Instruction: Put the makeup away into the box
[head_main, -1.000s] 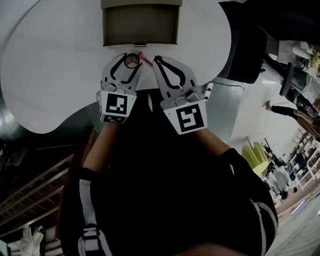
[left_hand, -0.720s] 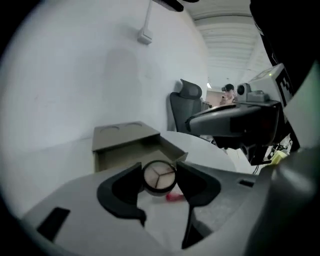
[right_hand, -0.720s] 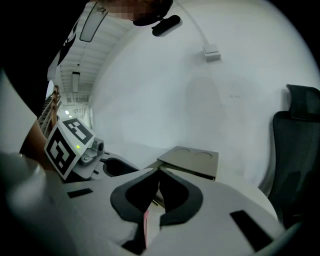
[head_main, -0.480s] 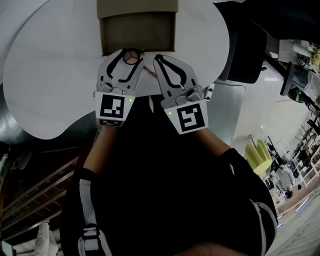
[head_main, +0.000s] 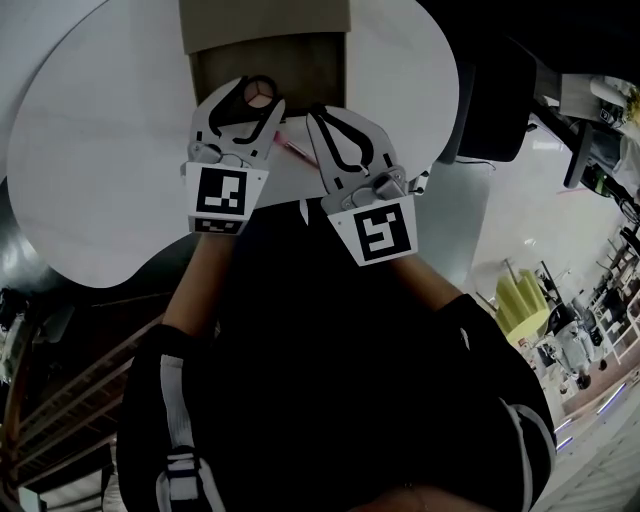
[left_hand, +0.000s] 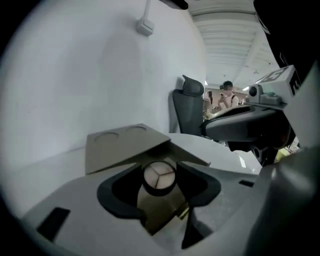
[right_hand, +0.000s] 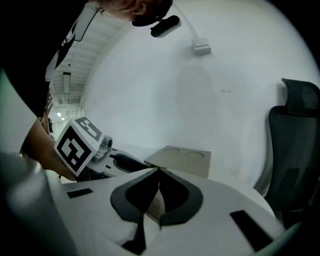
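Left claw (head_main: 259, 96) pinches compact (head_main: 260, 97) over box (head_main: 312, 66)

Head view: compact above the box's near edge; right claw (head_main: 317, 114) just before the box. Left gripper view: compact clamped between the tips. Right gripper view: tips pressed together, empty.

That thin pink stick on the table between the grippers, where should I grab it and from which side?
Take the pink stick around mid-length, fingers across its narrow width, coming down from above. It lies flat and slanted on the table, so only its long sides seem reachable. The right gripper is shut and empty; the left gripper holds the round compact.
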